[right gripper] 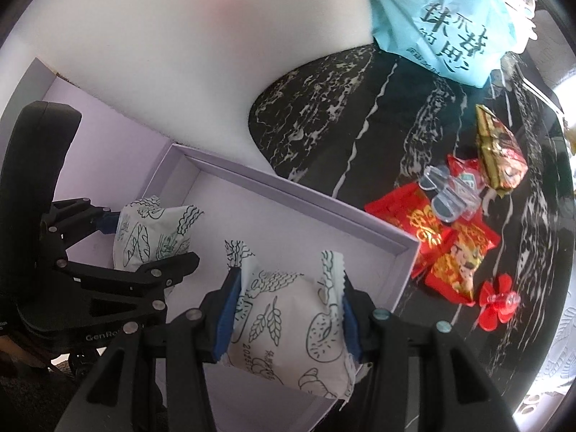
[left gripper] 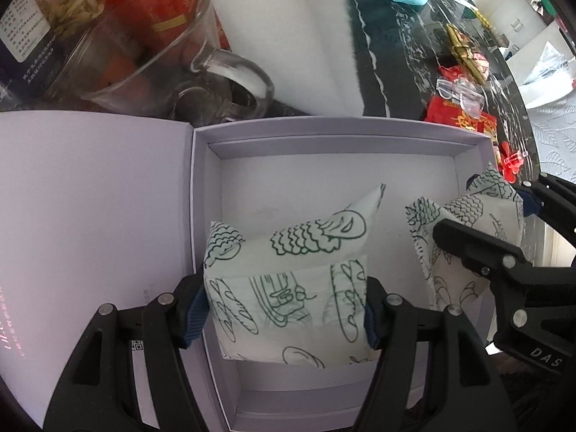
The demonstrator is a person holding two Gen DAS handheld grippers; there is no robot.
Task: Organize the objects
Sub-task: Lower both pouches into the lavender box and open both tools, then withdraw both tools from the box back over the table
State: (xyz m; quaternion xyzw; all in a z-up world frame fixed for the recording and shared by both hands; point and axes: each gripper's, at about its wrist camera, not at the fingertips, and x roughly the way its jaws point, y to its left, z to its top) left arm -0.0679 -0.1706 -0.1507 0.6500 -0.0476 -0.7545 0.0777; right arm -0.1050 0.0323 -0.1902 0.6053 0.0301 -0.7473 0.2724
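1. Your left gripper (left gripper: 286, 309) and right gripper (right gripper: 288, 318) each have jaws clenched on a white, green-printed snack packet (left gripper: 288, 288) (right gripper: 288, 331), both over the open lilac cardboard box (left gripper: 338, 133).
2. Next, lower them to the box floor, then release.

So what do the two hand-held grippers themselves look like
Both hand-held grippers, left and right, are matte black linkage frames with round silver rivets and ribbed blue finger pads. White lettering is printed on their bodies. No cables or sleeves show.
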